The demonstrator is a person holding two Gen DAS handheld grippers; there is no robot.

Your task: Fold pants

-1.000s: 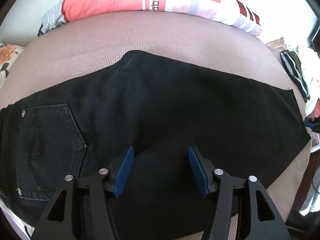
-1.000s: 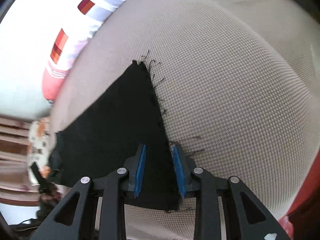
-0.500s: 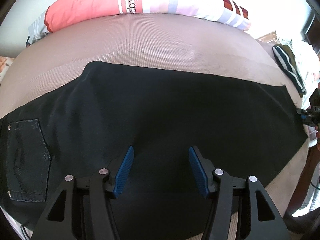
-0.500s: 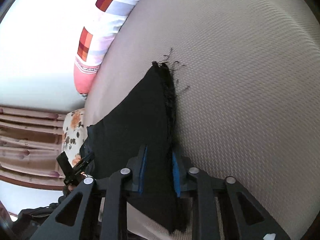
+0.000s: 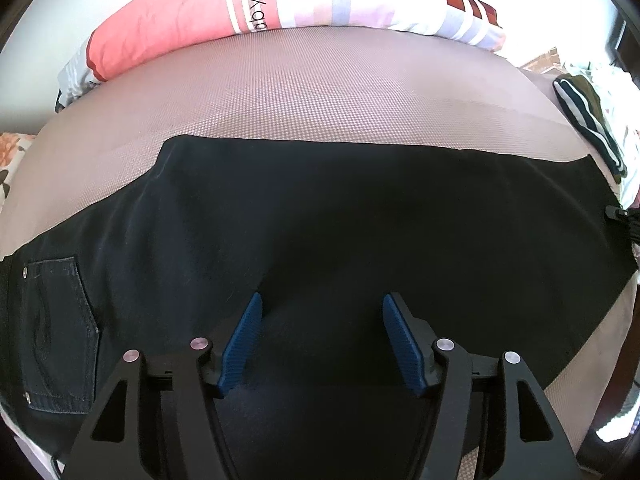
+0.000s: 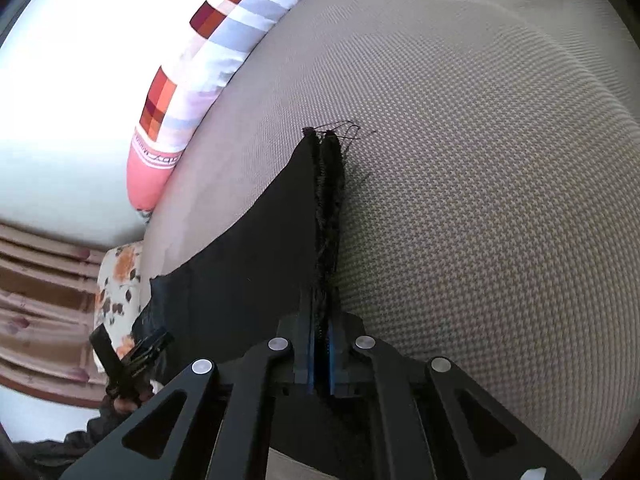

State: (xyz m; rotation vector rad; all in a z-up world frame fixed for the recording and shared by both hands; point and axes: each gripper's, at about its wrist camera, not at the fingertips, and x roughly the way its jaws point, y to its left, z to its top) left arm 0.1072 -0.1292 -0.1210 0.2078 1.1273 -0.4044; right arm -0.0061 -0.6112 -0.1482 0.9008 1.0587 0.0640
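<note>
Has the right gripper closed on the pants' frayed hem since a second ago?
Yes. The right gripper was partly open around the frayed hem; its jaws now pinch it, lifted off the beige mattress.

Black hand-held gripper (image 5: 320,338), blue ribbed pads (image 5: 242,346), silver screws.

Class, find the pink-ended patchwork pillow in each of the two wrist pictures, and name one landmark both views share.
Left wrist: the pillow lies along the top edge, behind the black pants.
Right wrist: the pillow curves down the upper left side.
Shared landmark: the woven beige mattress cover under the pants.
</note>
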